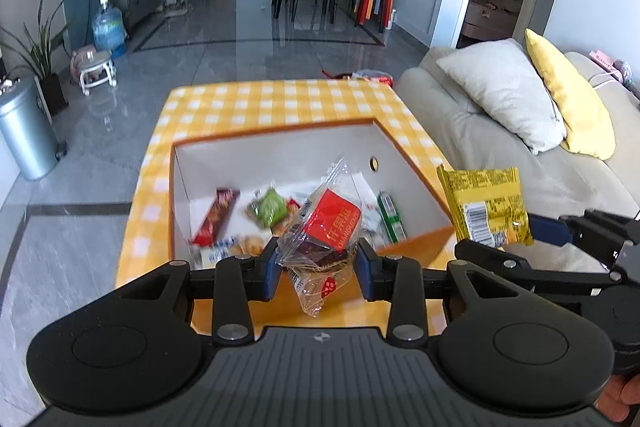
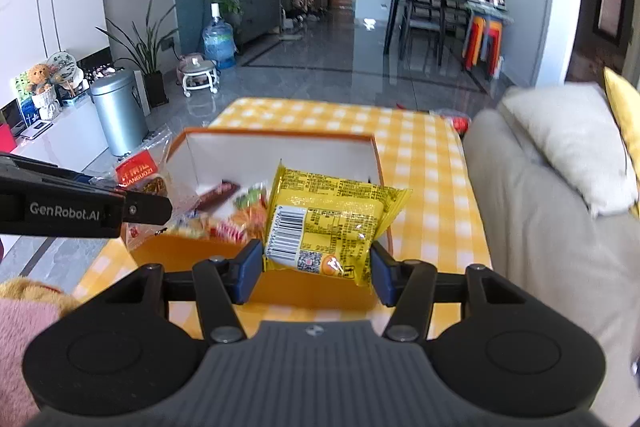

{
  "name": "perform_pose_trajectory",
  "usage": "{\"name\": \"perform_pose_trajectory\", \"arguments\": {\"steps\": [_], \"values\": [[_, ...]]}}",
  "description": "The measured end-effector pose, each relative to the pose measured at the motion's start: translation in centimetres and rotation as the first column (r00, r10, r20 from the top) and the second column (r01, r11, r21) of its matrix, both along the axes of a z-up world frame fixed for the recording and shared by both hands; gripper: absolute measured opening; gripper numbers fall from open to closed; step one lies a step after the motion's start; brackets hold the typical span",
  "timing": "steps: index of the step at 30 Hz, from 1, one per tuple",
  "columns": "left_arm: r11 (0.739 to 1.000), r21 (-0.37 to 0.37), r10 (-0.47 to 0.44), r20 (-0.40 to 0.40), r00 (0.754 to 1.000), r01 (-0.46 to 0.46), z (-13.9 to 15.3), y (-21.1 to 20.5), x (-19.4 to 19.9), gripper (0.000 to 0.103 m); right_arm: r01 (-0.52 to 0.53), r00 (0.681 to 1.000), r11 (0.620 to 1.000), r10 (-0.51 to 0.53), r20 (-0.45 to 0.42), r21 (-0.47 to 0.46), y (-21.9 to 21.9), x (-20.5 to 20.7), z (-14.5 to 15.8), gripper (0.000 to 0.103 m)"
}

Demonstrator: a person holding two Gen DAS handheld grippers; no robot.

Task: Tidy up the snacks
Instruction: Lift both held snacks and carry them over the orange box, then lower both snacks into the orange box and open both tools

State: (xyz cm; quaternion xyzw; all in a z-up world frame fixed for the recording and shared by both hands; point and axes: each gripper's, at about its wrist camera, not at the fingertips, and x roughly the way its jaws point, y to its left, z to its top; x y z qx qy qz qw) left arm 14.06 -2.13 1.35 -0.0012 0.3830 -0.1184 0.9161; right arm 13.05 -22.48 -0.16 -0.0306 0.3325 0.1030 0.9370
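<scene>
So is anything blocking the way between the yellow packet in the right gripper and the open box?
Nothing visible: the yellow packet hangs in the right gripper over the open box; only loose snacks lie inside.

"GenRobot.AI" stands on the left gripper [image 2: 132, 205]; "QIANGUOZI" on the clear packet's red label [image 1: 334, 227].

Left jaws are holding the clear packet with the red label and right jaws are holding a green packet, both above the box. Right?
Not quite: the right gripper holds a yellow packet, seen in the right wrist view. The rest stands.
</scene>
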Motion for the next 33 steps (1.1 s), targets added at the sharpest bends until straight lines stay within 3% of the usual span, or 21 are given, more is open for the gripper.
{"name": "perform_pose_trajectory", "arguments": {"steps": [12, 24, 33], "values": [[0.999, 0.038, -0.008, 0.012, 1.000, 0.008, 0.6, 0.3, 5.7, 0.042, -0.053, 0.998, 0.996, 0.054, 0.014, -0.068, 1.6, 7.4, 1.2, 0.054], [0.995, 0.103, -0.004, -0.104, 0.995, 0.015, -3.3, 0.2, 10.6, 0.042, -0.104, 0.993, 0.976, 0.091, -0.076, -0.189, 3.6, 14.2, -2.6, 0.054], [0.988, 0.147, -0.010, -0.206, 0.979, 0.041, -7.0, -0.5, 13.3, 0.042, -0.161, 0.982, 0.936, 0.120, -0.147, -0.312, 5.4, 17.6, -6.1, 0.054]]}}
